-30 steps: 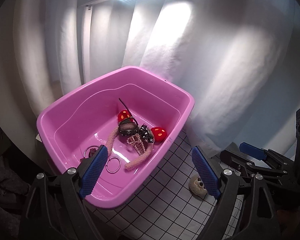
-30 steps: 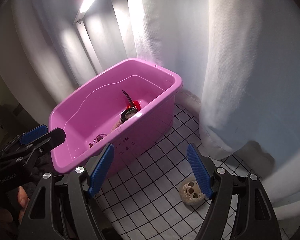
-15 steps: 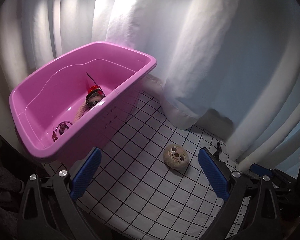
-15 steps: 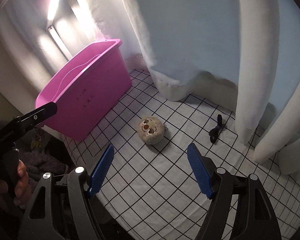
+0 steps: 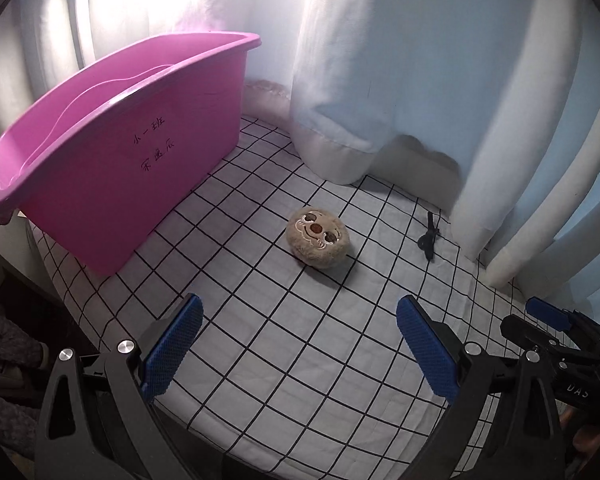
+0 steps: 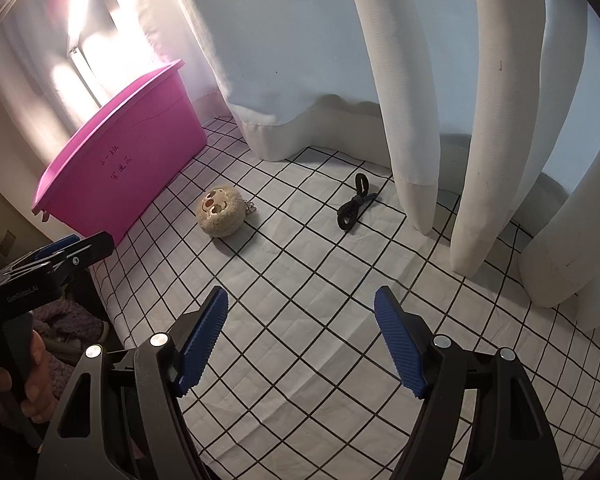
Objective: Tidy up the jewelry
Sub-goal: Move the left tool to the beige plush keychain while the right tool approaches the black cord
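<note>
Left wrist view: the left claw (image 5: 298,350) stands wide open and empty, the round plush charm (image 5: 318,243) straight ahead between its finger lines. Right claw (image 6: 300,340), also open and empty, has the black cord (image 6: 355,203) ahead, lying lengthwise away.

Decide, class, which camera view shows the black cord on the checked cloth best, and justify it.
The right wrist view: the black cord lies clear there, its loop and knotted bundle easy to make out. The left wrist view shows the cord only as a small dark shape near the curtain, details unreadable.
</note>
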Demonstrator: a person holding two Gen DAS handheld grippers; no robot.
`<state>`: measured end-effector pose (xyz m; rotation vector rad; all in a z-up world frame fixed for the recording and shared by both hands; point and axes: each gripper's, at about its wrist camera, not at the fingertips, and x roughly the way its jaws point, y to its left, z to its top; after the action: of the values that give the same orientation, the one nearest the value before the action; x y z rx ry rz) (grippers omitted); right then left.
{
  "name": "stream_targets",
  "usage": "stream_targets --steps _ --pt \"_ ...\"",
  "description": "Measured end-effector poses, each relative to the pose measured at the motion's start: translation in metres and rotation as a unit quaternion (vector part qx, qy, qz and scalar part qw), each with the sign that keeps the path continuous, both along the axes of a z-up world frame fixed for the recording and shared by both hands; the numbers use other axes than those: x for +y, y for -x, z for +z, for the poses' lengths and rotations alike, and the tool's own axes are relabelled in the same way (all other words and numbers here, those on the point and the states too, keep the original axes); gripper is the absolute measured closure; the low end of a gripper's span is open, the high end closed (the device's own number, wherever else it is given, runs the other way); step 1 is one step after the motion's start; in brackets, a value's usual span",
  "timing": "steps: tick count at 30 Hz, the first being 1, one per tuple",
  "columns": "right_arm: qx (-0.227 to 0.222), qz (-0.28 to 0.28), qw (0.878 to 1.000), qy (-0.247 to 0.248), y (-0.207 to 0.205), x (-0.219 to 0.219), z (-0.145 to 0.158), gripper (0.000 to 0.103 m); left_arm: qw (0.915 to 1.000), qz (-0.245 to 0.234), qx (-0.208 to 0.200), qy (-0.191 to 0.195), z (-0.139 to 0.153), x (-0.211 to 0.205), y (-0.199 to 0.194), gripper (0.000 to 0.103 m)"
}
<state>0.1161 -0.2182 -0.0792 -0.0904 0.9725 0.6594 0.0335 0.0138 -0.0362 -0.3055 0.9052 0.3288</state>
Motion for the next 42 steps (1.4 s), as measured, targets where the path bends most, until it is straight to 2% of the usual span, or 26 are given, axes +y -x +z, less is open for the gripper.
stream_targets --steps 7,12,17,30,42 --pt "-0.009 0.018 1.0 0.016 -0.009 0.003 -0.023 0.031 0.9989 0.042 0.02 -0.01 -0.023 -0.009 0.002 0.007" --pt "-0.005 0.014 1.0 0.008 -0.019 0.01 -0.03 0.031 0.9981 0.053 0.029 -0.014 -0.038 -0.011 -0.007 0.007" --pt "-0.005 -0.005 1.0 0.002 -0.034 0.018 -0.039 0.031 0.9983 0.046 0.03 -0.017 -0.048 -0.006 -0.028 0.007" --pt "-0.001 -0.062 0.998 0.022 -0.087 0.041 -0.076 0.031 0.9992 0.01 0.032 -0.022 -0.085 0.003 -0.086 0.007" --pt "-0.006 -0.076 0.996 0.041 -0.115 0.056 -0.094 0.031 0.9992 0.006 0.036 -0.016 -0.102 0.013 -0.119 0.007"
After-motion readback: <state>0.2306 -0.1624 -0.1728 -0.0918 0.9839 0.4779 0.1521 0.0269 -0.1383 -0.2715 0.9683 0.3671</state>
